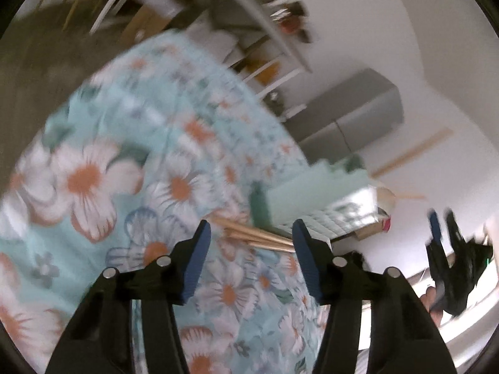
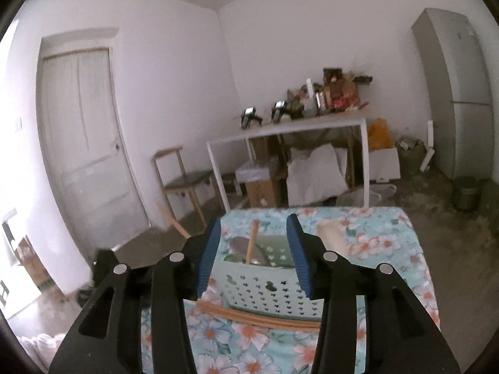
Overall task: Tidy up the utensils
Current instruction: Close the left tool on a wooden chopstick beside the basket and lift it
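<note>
Both views: left gripper [image 1: 251, 233] and right gripper [image 2: 254, 238], jaws apart, nothing between the pads. Chopsticks [image 2: 262, 316] lie on the floral cloth [image 2: 389, 237] of the table, against the near wall of the pale green perforated basket [image 2: 265, 290]. The basket holds a wooden-handled utensil [image 2: 251, 244]. Beyond: white desk [image 2: 290, 129], chair [image 2: 184, 177], fridge [image 2: 458, 93]. No legible writing.

No legible text, label or brand anywhere; packaging on far table [image 2: 299, 124] possibly printed, too blurred.
</note>
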### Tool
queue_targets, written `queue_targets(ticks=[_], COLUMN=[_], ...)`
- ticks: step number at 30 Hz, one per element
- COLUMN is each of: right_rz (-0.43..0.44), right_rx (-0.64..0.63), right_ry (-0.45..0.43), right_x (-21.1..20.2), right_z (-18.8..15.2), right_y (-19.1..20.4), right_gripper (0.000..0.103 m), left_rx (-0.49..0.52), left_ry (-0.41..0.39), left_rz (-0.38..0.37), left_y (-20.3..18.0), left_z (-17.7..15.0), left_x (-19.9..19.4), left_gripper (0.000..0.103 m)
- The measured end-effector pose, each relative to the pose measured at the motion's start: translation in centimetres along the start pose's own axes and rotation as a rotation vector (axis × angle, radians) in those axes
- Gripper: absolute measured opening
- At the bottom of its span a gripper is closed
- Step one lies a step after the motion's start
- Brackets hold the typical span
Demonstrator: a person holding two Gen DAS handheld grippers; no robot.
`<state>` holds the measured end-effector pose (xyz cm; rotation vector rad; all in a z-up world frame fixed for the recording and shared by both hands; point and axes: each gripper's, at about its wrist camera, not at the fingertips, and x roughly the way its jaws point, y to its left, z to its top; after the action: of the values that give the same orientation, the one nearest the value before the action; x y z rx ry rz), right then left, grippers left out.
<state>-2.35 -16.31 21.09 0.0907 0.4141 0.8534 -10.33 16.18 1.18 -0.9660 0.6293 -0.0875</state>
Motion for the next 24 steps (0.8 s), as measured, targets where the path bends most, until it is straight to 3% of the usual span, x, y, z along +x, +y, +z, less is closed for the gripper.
queue_targets(ticks=[3,11,16,18,19,24], right_rz=[-0.004,-0.034,-0.052,-0.055,-0.062,-0.077], right_rx=[0.004,0.048,0.11,0.134,0.144,0.153], right_ry=[-0.033,0.0,0.062,0.08,0.087,0.112], right_x=[-1.0,-1.1,-0.3,-0.1,0.0,-0.3], right_z=[0.2,-1.9,-3.8,-4.3,-4.6,-5.8], right_y=[-0.4,-2.3,-4.4,-5.1,-5.4,-5.8], right_gripper=[0.045,0.045,0.045,0.045,0.045,0.045], left_rx=[-0.051,-0.086,-0.119,-0.137,-0.153,-0.168], left_ry=[-0.007,-0.042,-0.064,-0.068,-0.073,-0.097], left_rz=[0.024,0.022,0.008,0.005,-0.004,-0.053], left_y=[0.9,0.4,1.0,1.7,2.0,2.1], left_z=[0.0,0.3,0.4,0.4,0.4,0.2], left_x=[1.1,2.5,3.1,3.2,3.2,2.3], left_gripper=[0.042,0.04,0.025,0.01,0.008,0.007])
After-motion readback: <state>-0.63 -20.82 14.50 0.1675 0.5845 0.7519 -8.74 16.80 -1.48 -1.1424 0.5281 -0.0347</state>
